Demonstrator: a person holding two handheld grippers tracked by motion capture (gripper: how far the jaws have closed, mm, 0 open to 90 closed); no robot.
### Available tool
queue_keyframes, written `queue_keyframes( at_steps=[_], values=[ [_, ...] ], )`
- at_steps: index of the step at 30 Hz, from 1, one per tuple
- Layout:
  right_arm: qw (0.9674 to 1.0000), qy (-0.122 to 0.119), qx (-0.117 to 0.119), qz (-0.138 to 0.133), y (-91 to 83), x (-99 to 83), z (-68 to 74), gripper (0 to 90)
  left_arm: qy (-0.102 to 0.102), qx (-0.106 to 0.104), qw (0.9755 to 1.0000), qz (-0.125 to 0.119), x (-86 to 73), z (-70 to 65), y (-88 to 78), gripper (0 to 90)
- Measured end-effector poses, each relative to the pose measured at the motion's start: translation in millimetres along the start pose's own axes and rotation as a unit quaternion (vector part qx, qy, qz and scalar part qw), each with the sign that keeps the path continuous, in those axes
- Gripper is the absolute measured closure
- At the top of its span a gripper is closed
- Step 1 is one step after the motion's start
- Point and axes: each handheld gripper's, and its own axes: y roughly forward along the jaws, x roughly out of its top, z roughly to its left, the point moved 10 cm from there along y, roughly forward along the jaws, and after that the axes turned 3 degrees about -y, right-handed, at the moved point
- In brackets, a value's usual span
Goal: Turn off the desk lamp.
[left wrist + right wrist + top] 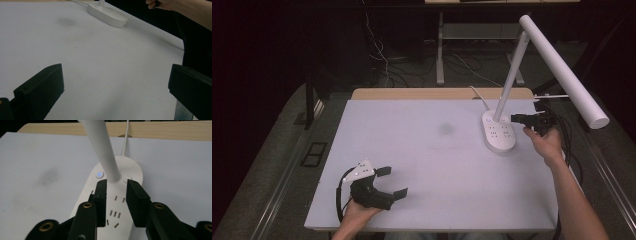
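A white desk lamp [532, 75] stands at the far right of a white table [437, 165]. Its oval base [498, 132] carries rows of socket slots, and a slanted stem [511, 75] rises from it to a long tube head [564, 70] that reaches out over the table's right edge. A white cord [479, 96] leaves the back of the base toward the wooden strip [442, 93] along the table's far side. In the right gripper view a small round button [99, 174] glows blue on the base just left of the stem's foot, with a second, unlit round button [127, 179] to the right of it.

The right gripper [518, 118], held in the person's right hand [546, 142], hovers just over the right side of the lamp base and points left toward the stem. Seen from its own camera, the right gripper [115, 192] has its jaws partly apart, with a narrow gap between them, and they hold nothing; their tips sit just short of the stem's foot, above the socket slots.

The left gripper [392, 182] is near the front left of the table in the person's left hand [359, 212], well apart from the lamp. Its jaws are spread wide and empty, over bare tabletop. A faint grey smudge [445, 129] marks the table left of the lamp base.
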Motion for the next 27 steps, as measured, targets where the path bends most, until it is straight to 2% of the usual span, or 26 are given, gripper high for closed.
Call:
queue_keyframes(
  at_steps=[2,3,6,11,16,18,19,21,22,23,25,27],
  values=[
    [0.9999,-0.009,-0.006,-0.002,-4.9,-1.8,2.8,64.3,0.0,-0.001,1.0,-0.001,0.1,-0.6,0.1,0.0],
    [1.0,-0.006,-0.003,-0.002,-7.5,-3.1,5.8,60.5,0.0,-0.001,1.0,0.0,0.1,-1.0,0.3,0.0],
    [0.9998,-0.021,0.002,-0.006,-14.2,-7.2,14.5,50.2,0.001,-0.002,1.0,-0.002,0.6,-1.4,0.3,0.0],
    [0.9993,-0.028,0.023,-0.013,-26.9,-13.4,33.7,35.3,0.001,-0.001,1.0,-0.002,0.7,-1.0,-0.5,0.0],
    [0.9977,-0.044,0.046,-0.023,-39.3,-17.3,54.2,10.3,0.0,-0.002,1.0,-0.004,1.0,-1.3,-0.9,0.0],
    [0.997,-0.044,0.054,-0.032,-44.7,-19.5,61.4,9.3,0.0,-0.002,1.0,-0.004,1.1,-1.4,-1.1,0.0],
    [0.997,-0.043,0.053,-0.036,-46.7,-21.0,63.6,0.0,0.001,-0.002,1.0,-0.004,1.2,-1.4,-1.1,0.0],
    [0.9957,-0.044,0.069,-0.043,-50.4,-25.6,70.0,0.3,0.001,-0.002,1.0,-0.004,1.1,-1.2,-1.2,0.0],
    [0.9957,-0.044,0.069,-0.043,-50.4,-25.6,70.0,0.3,0.001,-0.002,1.0,-0.004,1.1,-1.2,-1.2,0.0],
    [0.9946,-0.048,0.082,-0.042,-53.9,-32.1,76.0,0.3,0.0,-0.001,1.0,-0.003,1.1,-0.9,-1.3,0.0],
    [0.9937,-0.055,0.087,-0.045,-56.6,-36.8,79.7,0.3,0.0,-0.001,1.0,-0.004,1.2,-1.0,-1.3,0.0],
    [0.9927,-0.052,0.099,-0.046,-60.9,-43.2,87.1,0.3,0.001,-0.001,1.0,-0.004,1.2,-1.1,-1.3,0.0]
  ],
)
